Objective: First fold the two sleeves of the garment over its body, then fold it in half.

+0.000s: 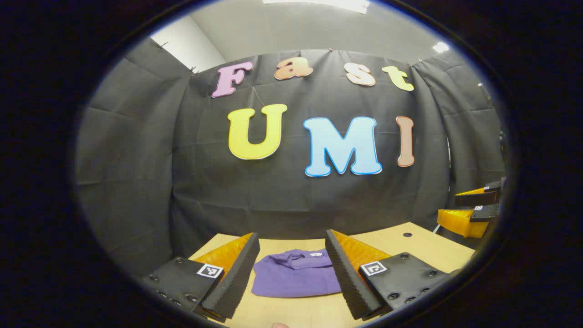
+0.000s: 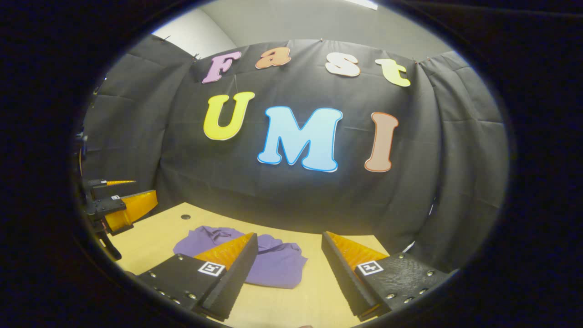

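A purple garment lies folded into a compact shape on the wooden table, its collar toward the back wall. In the left gripper view my left gripper hovers above it, open, fingers spread either side with nothing between them. In the right gripper view the garment sits left of centre on the table. My right gripper is raised over its right edge, open and empty. The right gripper appears at the far right of the left gripper view, and the left gripper at the far left of the right gripper view.
The black cloth wall hangs close behind the table's far edge. A small dark hole marks the tabletop near the back; the same hole shows in the right gripper view. Bare wood surrounds the garment.
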